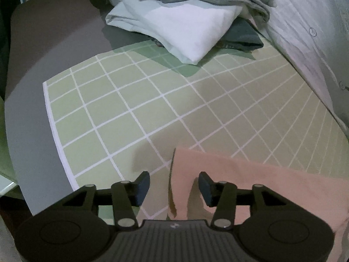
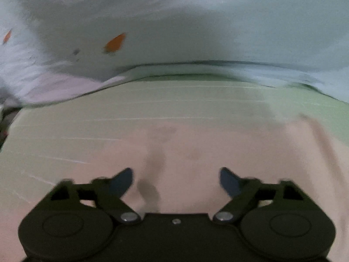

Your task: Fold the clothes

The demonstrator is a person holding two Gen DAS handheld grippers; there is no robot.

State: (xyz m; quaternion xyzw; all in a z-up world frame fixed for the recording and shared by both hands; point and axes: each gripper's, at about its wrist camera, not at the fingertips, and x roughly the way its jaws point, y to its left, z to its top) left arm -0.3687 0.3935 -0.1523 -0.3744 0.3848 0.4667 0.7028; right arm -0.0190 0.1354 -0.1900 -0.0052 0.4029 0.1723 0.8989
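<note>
Pink cloth point(image 1: 250, 174), a flat folded garment, lies on the green grid mat point(image 1: 135, 109) at the near edge of the worktop point(image 1: 43, 65). Its left edge runs up between the fingers of the left gripper point(image 1: 173, 185), which hangs over that edge with its jaws apart; the pads press on nothing, one finger point(image 1: 141, 185) standing over the mat and the other over the cloth. The mat's white-bordered left edge stops short of the grey worktop's left side.

At the far edge sits a heap of clothes point(image 1: 185, 28): a white folded piece on top, a dark grey-green one under it, crumpled pale grey fabric behind. Along the right side of the mat lies a large pale garment point(image 1: 305, 32) with a button and small orange marks.

From the right wrist, blurred, the right gripper point(image 2: 176, 182) hovers over the middle of the pink cloth point(image 2: 196, 148), its jaws wide apart and empty. Beyond it the mat point(image 2: 87, 109) runs to the pale garment point(image 2: 174, 32), whose hem overlaps the mat's far edge.
</note>
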